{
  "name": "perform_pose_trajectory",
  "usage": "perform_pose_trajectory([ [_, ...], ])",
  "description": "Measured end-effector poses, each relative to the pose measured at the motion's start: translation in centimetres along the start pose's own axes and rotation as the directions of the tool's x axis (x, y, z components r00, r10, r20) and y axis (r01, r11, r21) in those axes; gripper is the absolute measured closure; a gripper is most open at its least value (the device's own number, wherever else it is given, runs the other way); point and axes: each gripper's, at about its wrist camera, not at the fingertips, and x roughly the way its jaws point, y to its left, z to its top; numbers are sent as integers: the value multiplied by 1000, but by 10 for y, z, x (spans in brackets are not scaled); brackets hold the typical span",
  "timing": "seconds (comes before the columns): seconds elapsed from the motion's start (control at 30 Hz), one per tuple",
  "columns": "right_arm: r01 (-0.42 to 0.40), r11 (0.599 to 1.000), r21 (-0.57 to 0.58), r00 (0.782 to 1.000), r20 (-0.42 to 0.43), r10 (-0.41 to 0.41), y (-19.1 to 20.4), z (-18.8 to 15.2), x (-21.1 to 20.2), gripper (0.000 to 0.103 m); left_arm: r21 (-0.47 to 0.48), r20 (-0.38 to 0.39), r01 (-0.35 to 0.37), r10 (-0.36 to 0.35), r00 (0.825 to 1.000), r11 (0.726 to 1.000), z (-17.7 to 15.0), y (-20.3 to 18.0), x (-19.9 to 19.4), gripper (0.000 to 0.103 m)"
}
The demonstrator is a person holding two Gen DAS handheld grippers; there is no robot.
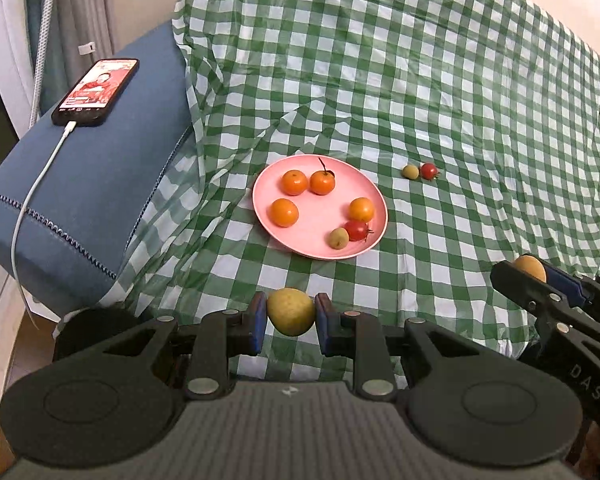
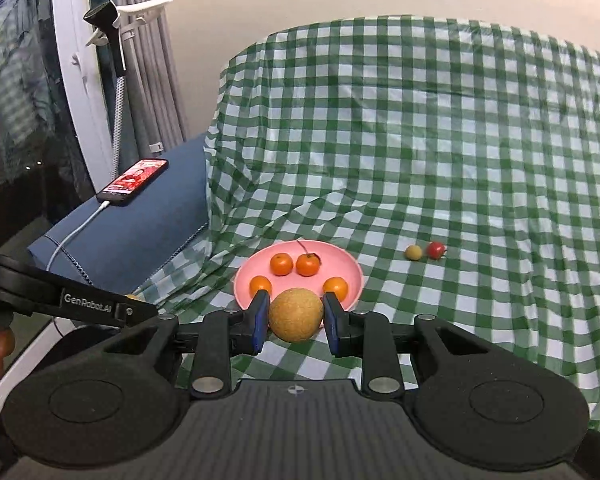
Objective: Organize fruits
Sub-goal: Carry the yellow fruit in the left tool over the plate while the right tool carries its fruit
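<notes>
While both grippers carry fruit above the near edge of the checked cloth (image 1: 440,80), the sorting looks to be about halfway through, as far as these views allow a judgement. Seen from the left wrist, the pink plate (image 1: 320,216) sits at the middle of the cloth and already holds four small oranges (image 1: 294,182), plus a red cherry tomato (image 1: 356,230) and a small greenish fruit (image 1: 339,238) touching each other at about five o'clock on the plate. Off the plate, at roughly two o'clock from it and well apart, another small greenish fruit (image 1: 410,171) and a second red tomato (image 1: 429,171) lie side by side on the bare cloth, so these two appear to be left to gather. The left gripper (image 1: 291,322) has its blue pads closed tight on a yellow-green fruit (image 1: 291,311), held at six o'clock from the plate and short of its rim. The right gripper (image 2: 296,322) likewise pinches a round tan fruit (image 2: 296,314) between its pads, which in its own view hangs in front of the plate's near edge. Neither carried fruit has been set down yet. A phone (image 1: 96,92) on its white cable rests on the blue cushion (image 1: 96,184) at nine to ten o'clock, outside the job.
</notes>
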Motion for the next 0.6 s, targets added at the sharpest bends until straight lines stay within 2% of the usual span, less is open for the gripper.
perform_pose_trajectory([
  [0.13, 13, 1000, -7, 1000, 4, -13, 2, -3, -7, 73, 8, 21, -5, 5, 1000, 1000, -6, 0, -4, 75],
  [0.6, 18, 1000, -12, 1000, -10, -18, 2, -9, -5, 73, 0, 13, 11, -11, 1000, 1000, -9, 4, 1, 75],
])
